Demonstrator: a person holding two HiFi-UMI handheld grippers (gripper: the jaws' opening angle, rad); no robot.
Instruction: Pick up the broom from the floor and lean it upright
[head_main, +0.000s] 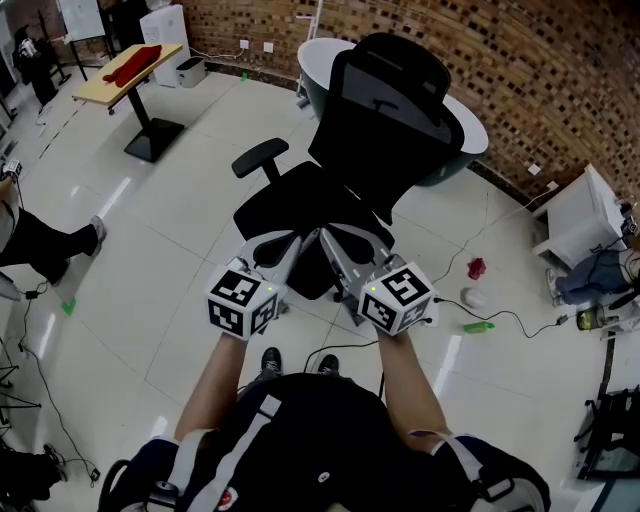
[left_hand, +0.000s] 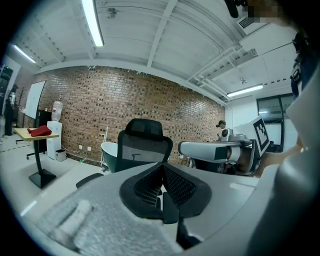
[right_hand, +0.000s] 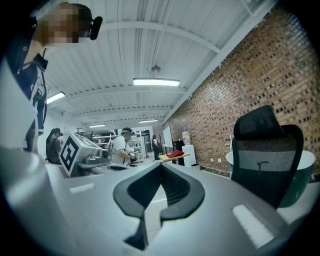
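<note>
No broom shows in any view. My left gripper and right gripper are held side by side in front of the person's chest, tips nearly touching each other. Both point at a black office chair just ahead. In the left gripper view the left gripper has its jaws closed together with nothing between them, and the right gripper's body lies to its right. In the right gripper view the right gripper is likewise shut and empty.
A white and green tub stands behind the chair by the brick wall. Cables, a red object and a green bottle lie on the tiled floor at right. A table with red cloth stands far left.
</note>
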